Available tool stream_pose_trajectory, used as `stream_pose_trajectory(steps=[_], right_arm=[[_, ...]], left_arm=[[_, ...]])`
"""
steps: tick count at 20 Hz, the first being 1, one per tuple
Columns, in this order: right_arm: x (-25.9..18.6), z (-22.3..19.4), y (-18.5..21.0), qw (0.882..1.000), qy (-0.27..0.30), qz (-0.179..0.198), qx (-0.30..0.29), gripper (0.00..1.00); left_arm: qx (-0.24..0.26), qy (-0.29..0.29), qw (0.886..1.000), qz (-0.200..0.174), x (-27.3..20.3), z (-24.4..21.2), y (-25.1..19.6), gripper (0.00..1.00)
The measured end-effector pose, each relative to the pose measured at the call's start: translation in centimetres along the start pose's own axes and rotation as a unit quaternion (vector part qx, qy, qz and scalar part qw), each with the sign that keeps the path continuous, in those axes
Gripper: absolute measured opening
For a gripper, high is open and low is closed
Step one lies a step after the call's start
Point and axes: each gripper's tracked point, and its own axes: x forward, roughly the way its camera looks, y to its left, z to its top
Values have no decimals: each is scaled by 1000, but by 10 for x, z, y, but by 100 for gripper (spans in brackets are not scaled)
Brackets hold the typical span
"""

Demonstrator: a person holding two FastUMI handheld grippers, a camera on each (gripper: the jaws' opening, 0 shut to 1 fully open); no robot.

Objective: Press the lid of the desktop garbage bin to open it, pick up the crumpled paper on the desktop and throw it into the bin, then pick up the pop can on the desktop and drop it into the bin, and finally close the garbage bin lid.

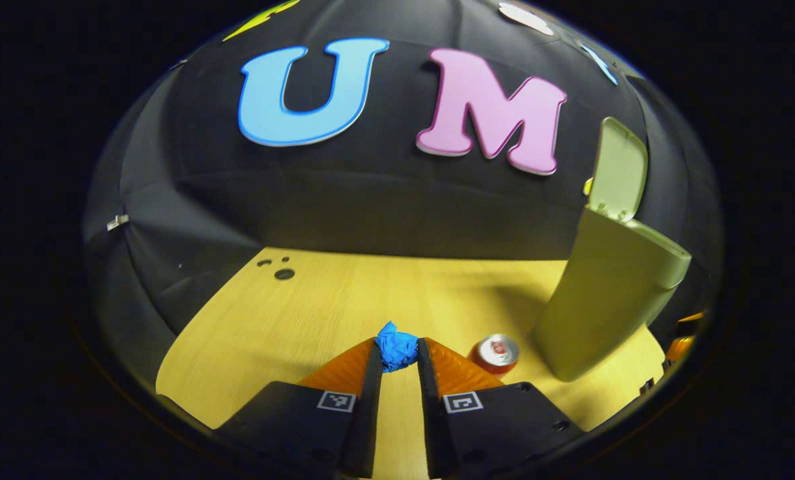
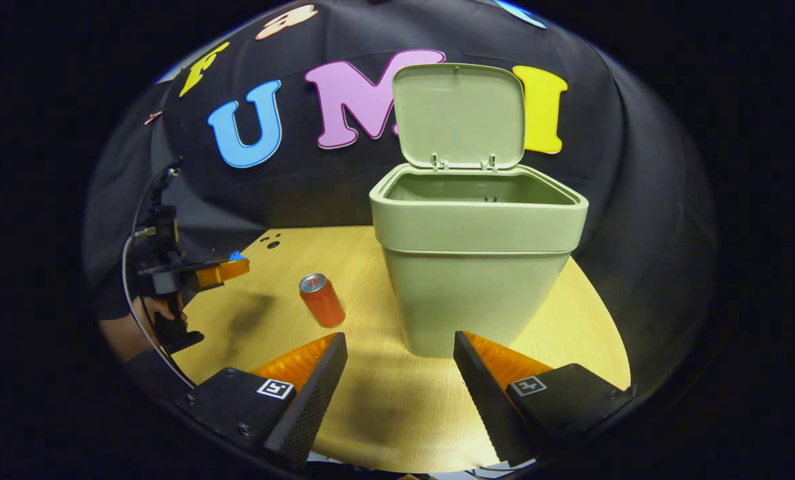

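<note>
So the desk [image 1: 317, 293] is a light yellowish wood-grain top, grain running front to back, with a rounded edge in the right gripper view. Near its far left corner there are a few dark round spots [image 1: 279, 270], one bigger and two small, could be holes or marks, can't tell which. Behind it all hangs the black cloth wall [image 1: 384, 207], kinda wrinkled and folded where it meets the desk. A small pale clip-looking thing [image 1: 117, 222] sits on the cloth over at the left, too tiny to make out.
</note>
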Motion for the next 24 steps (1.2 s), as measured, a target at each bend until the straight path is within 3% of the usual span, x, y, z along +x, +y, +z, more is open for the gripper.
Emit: stream_pose_trajectory(steps=[7, 15, 19, 24], right_arm=[[-7, 13, -10, 1000, -30, -5, 4, 99], [-19, 11, -32, 999, -44, -29, -4, 99], [-17, 10, -43, 998, -42, -44, 6, 99], [-14, 7, -50, 998, -37, -55, 13, 99]], left_arm=[[49, -61, 991, -109, -20, 83, -97, 33], [84, -82, 955, -273, -19, 111, -246, 33], [93, -65, 937, -330, -14, 100, -297, 33], [111, -50, 928, -353, -9, 91, -324, 33]])
